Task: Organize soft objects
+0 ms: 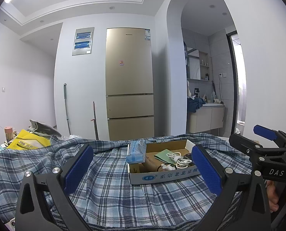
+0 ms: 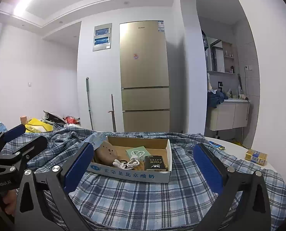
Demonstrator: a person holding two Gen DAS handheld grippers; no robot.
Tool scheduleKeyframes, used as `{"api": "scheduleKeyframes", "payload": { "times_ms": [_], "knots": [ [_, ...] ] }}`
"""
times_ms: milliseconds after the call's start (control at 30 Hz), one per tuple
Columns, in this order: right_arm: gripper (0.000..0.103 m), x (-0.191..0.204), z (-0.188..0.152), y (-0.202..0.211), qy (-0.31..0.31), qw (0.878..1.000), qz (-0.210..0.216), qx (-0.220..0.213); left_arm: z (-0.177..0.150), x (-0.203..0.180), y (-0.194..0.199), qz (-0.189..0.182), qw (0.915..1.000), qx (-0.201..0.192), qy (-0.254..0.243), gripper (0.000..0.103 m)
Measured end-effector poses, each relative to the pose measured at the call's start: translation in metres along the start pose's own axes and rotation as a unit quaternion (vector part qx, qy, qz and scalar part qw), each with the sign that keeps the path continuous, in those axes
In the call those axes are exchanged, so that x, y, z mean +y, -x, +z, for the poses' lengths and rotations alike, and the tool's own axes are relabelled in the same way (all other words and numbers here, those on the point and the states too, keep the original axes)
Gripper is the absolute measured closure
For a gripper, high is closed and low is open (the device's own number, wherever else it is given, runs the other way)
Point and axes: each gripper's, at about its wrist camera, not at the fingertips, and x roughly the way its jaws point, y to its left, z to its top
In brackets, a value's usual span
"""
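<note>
Both grippers, left (image 1: 143,170) and right (image 2: 143,168), gaping, empty. Risk: tugging shirt (image 2: 143,196) drags box (image 2: 131,174), spilling cable (image 2: 132,161).

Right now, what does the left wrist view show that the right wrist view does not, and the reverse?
Only the left wrist view shows the light blue tissue pack plainly, leaning on the box's left wall.

Only the right wrist view shows the black "Face" packet fully, the small yellow-and-blue carton on the white tabletop, and a blue-and-yellow battery.

Both show the blue plaid cloth, the open cardboard box with a coiled white cable, the gold fridge, and both grippers open, left and right.
</note>
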Motion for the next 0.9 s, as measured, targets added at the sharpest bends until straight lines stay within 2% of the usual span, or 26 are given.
{"api": "scheduleKeyframes", "payload": {
  "times_ms": [900],
  "knots": [
    [0.000,-0.0015,-0.0013,-0.0001,0.000,1.000,-0.001,0.001,0.0003,0.0002,0.0004,0.001,1.0000,0.001,-0.001,0.000]
  ]
}}
